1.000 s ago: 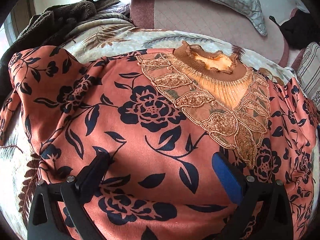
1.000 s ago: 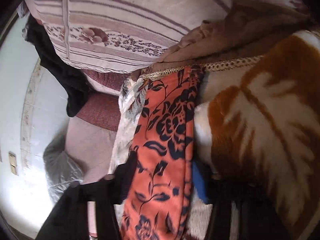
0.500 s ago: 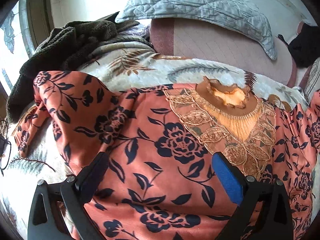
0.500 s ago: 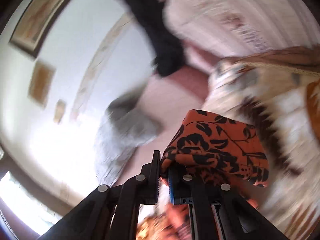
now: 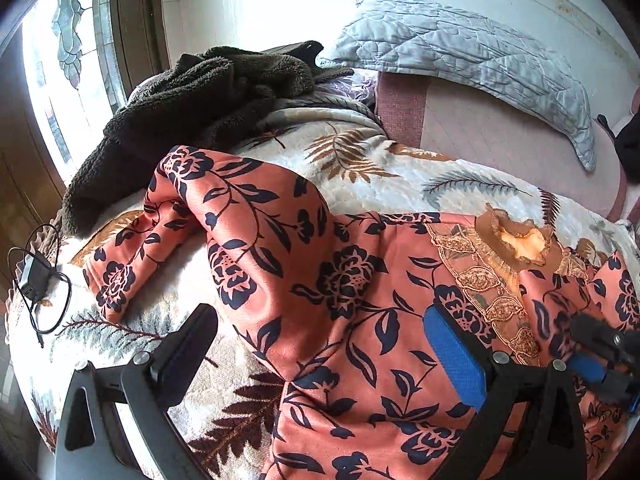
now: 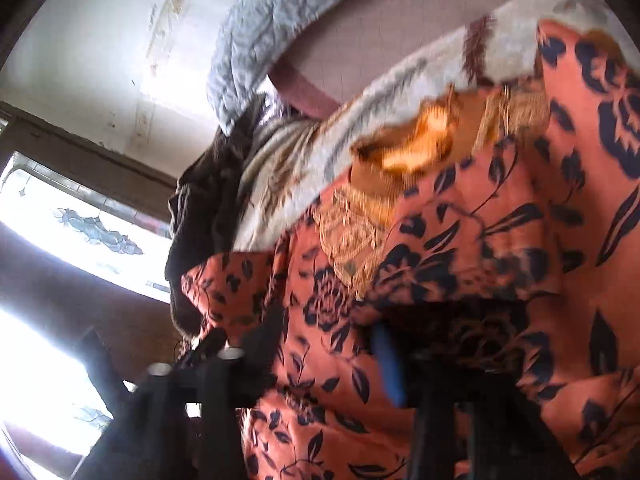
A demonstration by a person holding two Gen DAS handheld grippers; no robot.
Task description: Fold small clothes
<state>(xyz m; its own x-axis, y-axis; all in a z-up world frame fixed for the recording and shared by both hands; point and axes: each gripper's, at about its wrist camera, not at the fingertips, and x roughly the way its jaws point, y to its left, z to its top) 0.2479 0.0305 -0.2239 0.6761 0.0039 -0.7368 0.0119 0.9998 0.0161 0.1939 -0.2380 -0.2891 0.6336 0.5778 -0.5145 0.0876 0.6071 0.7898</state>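
The left gripper (image 5: 320, 344) stands with its jaws wide apart at the bottom of the left wrist view, nothing pinched between them; the orange floral top (image 5: 360, 288) lies beneath and between the fingers, and whether the tips rest on the cloth cannot be told. The right gripper (image 6: 328, 352) also has its jaws spread wide, having just been opening; the top's fabric (image 6: 420, 280) lies between and past the fingers, but the pads do not press on it. In the left wrist view the right gripper (image 5: 600, 352) shows at the right edge, low over the folded-in side of the top.

There is one top, spread across the middle of the frame on a pale leaf-patterned blanket (image 5: 380, 176), its ruffled tan collar (image 5: 516, 236) toward the upper right. One sleeve (image 5: 132, 248) trails to the left, doubled back on itself. One dark fleecy garment (image 5: 192, 104) is heaped at upper left, one grey quilted pillow (image 5: 460, 52) lies along the top, and one small black charger with its cable (image 5: 36, 280) sits at the left edge. One window (image 5: 60, 60) glows at far left.
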